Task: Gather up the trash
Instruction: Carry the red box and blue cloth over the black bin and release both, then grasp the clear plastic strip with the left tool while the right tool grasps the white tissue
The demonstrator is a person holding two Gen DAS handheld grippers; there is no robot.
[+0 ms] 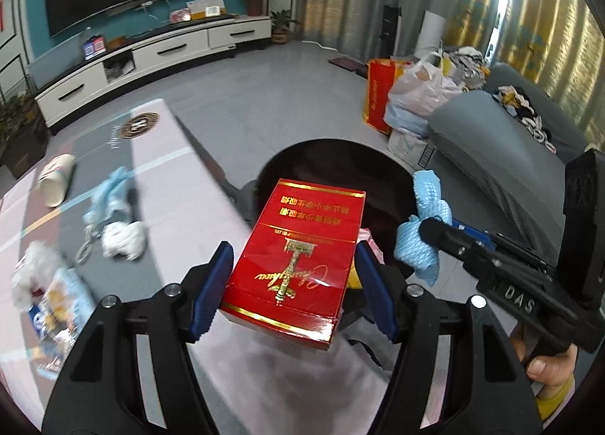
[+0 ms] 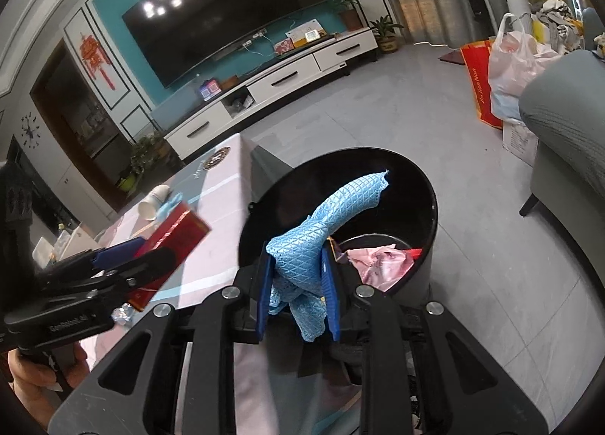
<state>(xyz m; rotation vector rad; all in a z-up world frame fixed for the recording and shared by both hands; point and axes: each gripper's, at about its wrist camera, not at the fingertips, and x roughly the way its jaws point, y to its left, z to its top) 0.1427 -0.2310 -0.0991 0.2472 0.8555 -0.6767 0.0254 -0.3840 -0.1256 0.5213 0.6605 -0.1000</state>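
Pads of the left gripper (image 1: pixel 293 280) pinch a red box (image 1: pixel 295 264) near the black bin (image 2: pixel 416 185); the right gripper (image 2: pixel 298 293) pinches a blue cloth (image 2: pixel 321 223) over it. Far left on the table (image 1: pixel 181 185) lie tissues (image 1: pixel 123 242) and a cup (image 1: pixel 56 179).

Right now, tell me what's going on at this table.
A person with a gripper in each hand is clearing trash into the black bin beside the table. The left gripper holds a red box, and the right gripper grips a blue cloth over the bin. A paper cup, tissues and wrappers lie on the table.
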